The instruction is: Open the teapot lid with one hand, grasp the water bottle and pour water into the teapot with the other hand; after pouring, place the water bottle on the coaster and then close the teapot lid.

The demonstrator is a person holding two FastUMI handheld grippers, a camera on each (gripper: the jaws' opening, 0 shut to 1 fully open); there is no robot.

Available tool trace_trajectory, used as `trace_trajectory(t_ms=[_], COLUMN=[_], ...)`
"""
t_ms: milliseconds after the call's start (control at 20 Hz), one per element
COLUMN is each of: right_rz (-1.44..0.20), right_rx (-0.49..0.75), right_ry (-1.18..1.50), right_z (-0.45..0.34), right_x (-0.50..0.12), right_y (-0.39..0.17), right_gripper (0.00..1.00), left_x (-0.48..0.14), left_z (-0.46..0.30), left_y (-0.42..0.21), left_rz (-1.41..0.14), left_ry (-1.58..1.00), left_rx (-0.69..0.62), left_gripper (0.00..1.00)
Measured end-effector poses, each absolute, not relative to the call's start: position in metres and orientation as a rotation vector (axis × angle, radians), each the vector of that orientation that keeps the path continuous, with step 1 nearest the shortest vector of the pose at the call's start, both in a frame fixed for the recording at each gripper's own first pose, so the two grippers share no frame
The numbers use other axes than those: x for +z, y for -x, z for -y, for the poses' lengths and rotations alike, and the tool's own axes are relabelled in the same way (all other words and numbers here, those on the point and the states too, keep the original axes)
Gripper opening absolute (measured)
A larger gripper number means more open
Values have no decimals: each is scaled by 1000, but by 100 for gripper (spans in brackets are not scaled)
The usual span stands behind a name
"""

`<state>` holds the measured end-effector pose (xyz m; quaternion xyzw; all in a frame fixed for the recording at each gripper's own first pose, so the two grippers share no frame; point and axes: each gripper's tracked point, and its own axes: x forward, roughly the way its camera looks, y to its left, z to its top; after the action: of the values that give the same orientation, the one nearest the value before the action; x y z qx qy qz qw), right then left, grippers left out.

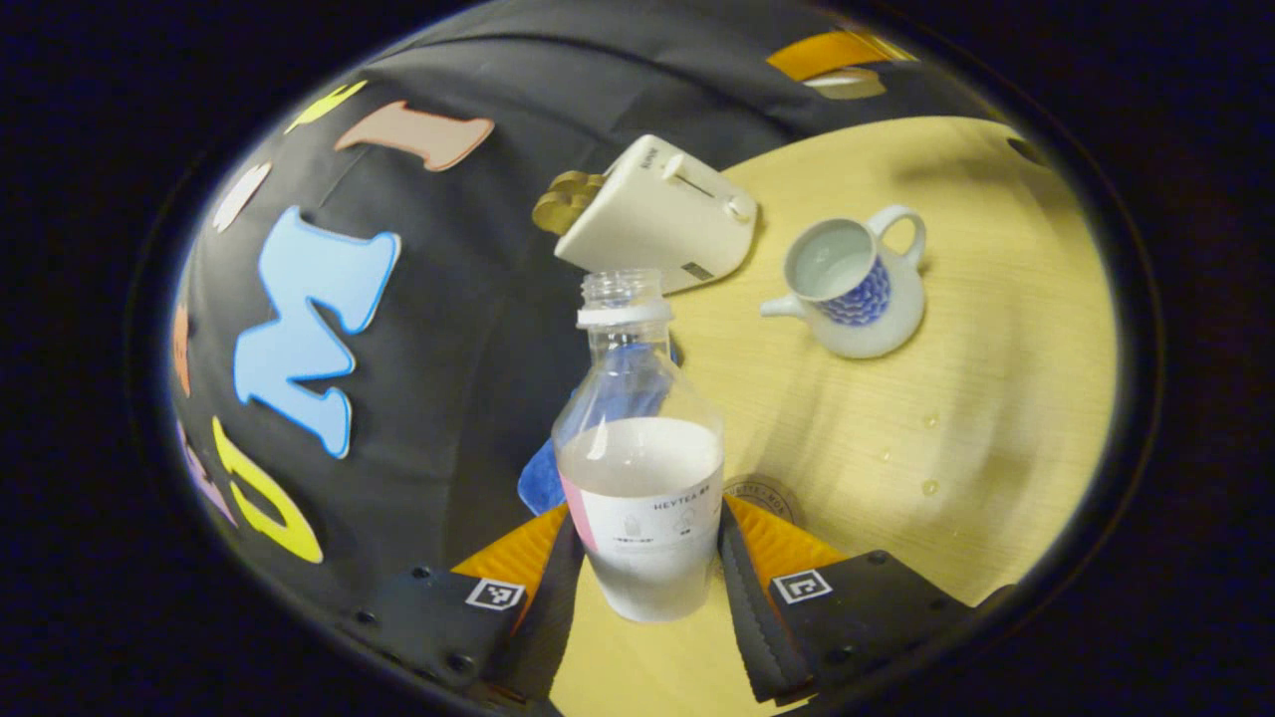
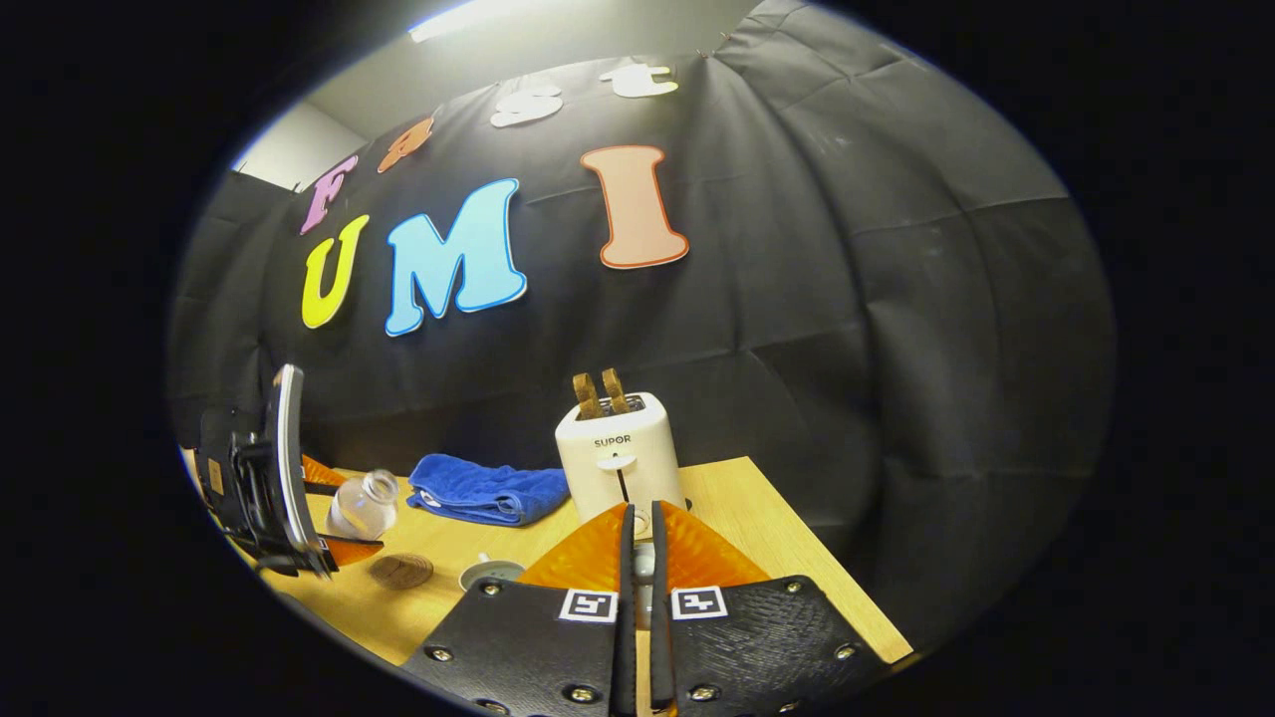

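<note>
In the left gripper view, my left gripper (image 1: 649, 518) is shut on the lower body of a clear, uncapped water bottle (image 1: 637, 438), about half full. Beyond it to the right, the white teapot with a blue pattern (image 1: 855, 284) stands on the table with its top open, and a little water shows inside. An edge of the round coaster (image 1: 762, 495) peeks out beside the bottle. In the right gripper view, my right gripper (image 2: 644, 513) is shut, with a white sliver of the teapot lid (image 2: 643, 560) between its fingers. The teapot's rim (image 2: 490, 573) shows below left, the coaster (image 2: 401, 571) beside it, and the left gripper holds the tilted bottle (image 2: 364, 503).
A white toaster (image 1: 662, 214) with two slices of toast stands at the table's back edge, also seen as the toaster (image 2: 618, 453). A blue towel (image 2: 488, 488) lies left of it. Water drops (image 1: 928, 486) dot the wooden table (image 1: 996, 398).
</note>
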<state>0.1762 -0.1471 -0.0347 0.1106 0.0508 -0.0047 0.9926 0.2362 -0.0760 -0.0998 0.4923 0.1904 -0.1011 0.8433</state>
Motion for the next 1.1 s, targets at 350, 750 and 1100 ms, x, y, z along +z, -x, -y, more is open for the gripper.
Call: trace_trajectory(t_ms=[350, 750, 1100], right_rz=[-113, -120, -130], right_rx=[24, 33, 34], right_ry=[-162, -129, -122], right_z=[130, 123, 122], right_x=[-38, -42, -46], right_y=[-176, -179, -180], right_gripper=[5, 5, 5], left_x=[-109, -113, -123], left_z=[107, 129, 142], left_y=[-238, -253, -255], left_rz=[-280, -197, -213], left_ry=[-542, -230, -239], left_rx=[-142, -113, -148], left_gripper=[83, 83, 82])
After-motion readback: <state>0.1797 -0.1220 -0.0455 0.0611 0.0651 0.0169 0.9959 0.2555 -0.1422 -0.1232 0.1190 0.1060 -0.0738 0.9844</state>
